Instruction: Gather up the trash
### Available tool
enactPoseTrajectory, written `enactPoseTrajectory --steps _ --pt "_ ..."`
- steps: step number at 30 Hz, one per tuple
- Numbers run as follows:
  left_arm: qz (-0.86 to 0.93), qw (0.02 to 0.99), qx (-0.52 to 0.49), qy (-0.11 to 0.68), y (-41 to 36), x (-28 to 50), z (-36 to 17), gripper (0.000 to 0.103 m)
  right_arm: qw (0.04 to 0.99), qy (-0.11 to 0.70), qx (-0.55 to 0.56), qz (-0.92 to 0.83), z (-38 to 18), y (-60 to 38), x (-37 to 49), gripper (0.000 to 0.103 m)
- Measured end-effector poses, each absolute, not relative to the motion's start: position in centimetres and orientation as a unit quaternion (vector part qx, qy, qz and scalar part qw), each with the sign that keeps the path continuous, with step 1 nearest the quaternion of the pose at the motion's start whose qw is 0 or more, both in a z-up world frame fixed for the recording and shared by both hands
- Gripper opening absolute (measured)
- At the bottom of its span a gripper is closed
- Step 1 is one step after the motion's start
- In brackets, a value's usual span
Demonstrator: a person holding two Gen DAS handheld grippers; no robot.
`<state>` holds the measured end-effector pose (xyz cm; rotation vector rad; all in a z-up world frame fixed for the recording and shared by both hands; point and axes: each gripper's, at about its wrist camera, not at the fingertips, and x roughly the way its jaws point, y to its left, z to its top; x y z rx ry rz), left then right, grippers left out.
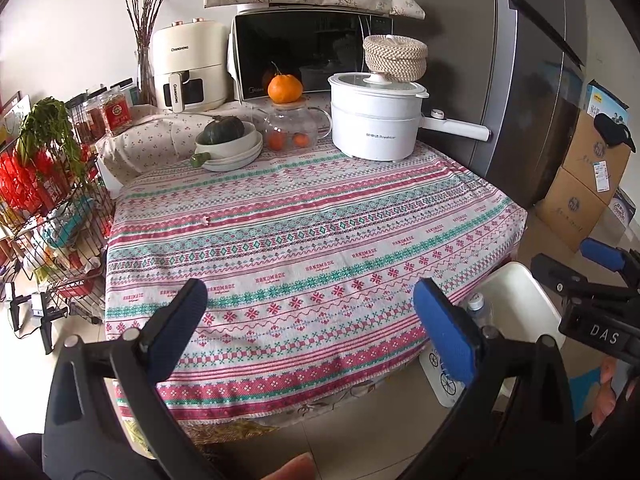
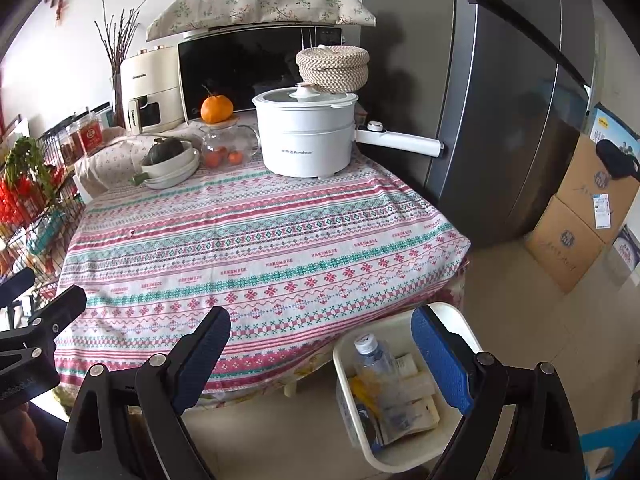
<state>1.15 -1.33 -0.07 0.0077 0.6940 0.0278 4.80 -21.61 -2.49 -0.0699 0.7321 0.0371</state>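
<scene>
**poster1:** Both grippers sit right up near the lens. Left gripper has its blue pads wide apart with nothing between them, and the right gripper is the same, spread and empty, hanging over the near edge of the table.

**poster2:** ok so going big to small, what's around?

**poster1:** Grey fridge on the far right. Then the table, covered in a striped patterned tablecloth, mostly bare across the near half. Far end is crowded: microwave, white electric pot with a woven basket behind it, stacked bowls holding a dark squash, a glass teapot with an orange on top.

**poster2:** and the trash?

**poster1:** White bin on the floor at the near right corner of the table, under the right gripper. It already holds a clear plastic bottle plus some wrappers and paper.

**poster2:** so basically done?

**poster1:** Looks close to it. Only leftover I can spot is a tiny pale scrap on the cloth, left of centre. Too small to say what it is. I'd guess that gets pinched and dropped in the bin, and it'll need a careful grab off the fabric.
</scene>
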Motion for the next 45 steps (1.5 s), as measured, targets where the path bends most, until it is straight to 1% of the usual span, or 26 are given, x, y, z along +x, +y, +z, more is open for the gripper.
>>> enactPoseTrajectory --steps 45 --pt "0.003 0.933 0.007 0.360 -1.44 1.58 -0.75 0.102 0.932 0.360 -0.030 0.014 -2.68 -21.85 4.63 0.093"
